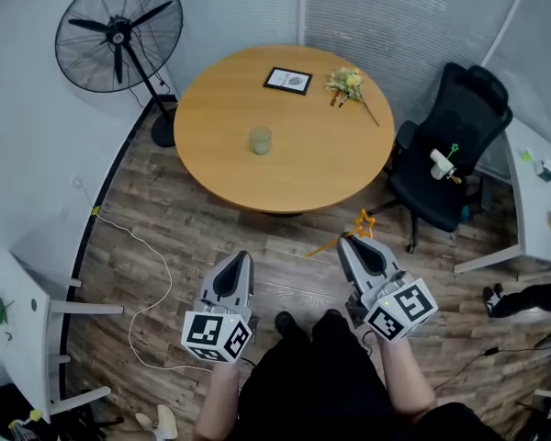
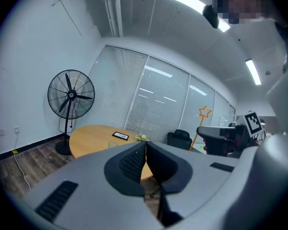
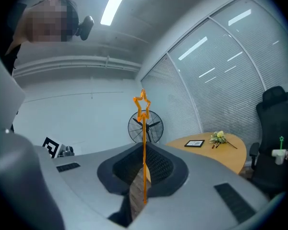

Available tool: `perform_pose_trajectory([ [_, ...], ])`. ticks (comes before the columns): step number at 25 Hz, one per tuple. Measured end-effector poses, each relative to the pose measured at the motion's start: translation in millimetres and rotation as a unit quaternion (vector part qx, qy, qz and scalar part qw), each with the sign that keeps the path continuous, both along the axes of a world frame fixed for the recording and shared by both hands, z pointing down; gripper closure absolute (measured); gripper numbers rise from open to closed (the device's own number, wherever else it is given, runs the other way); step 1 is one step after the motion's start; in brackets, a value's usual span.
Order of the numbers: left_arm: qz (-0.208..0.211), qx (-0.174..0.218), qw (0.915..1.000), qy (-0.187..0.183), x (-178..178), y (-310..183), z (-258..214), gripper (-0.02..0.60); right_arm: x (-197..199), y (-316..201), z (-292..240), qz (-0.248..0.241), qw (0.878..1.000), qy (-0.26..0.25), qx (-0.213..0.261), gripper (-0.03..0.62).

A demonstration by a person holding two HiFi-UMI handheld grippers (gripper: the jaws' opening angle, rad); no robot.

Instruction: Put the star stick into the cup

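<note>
- Left gripper (image 1: 241, 257): jaws clenched on nothing, short of the round table's (image 1: 321, 168) near edge.
- Cup (image 1: 260, 140): upright near the table's centre; contents too small to tell.
- Right gripper (image 1: 347, 240): clamped on star stick (image 1: 363, 220), star end just short of the table's near edge.

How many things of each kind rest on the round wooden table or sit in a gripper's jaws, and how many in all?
Pale green translucent cup: 1
Black-framed picture: 1
Bunch of yellow flowers: 1
Orange star stick, in the right gripper jaws: 1
Total: 4
</note>
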State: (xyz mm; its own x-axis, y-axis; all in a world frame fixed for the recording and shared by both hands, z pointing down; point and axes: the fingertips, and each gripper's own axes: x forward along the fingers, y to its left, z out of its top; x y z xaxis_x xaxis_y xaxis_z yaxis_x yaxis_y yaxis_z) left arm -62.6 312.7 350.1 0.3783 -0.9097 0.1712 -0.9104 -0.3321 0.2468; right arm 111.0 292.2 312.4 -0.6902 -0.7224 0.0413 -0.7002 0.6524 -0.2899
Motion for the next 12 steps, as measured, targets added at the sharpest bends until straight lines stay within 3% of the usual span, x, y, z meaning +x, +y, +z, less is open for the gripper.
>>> perform_pose_trajectory([
  [12, -0.008, -0.022, 0.9997, -0.001, 5.8, -14.0, 15.5, 0.581, 5.6, -26.6, 14.2, -0.007, 1.000, -0.009, -0.020, 0.569],
])
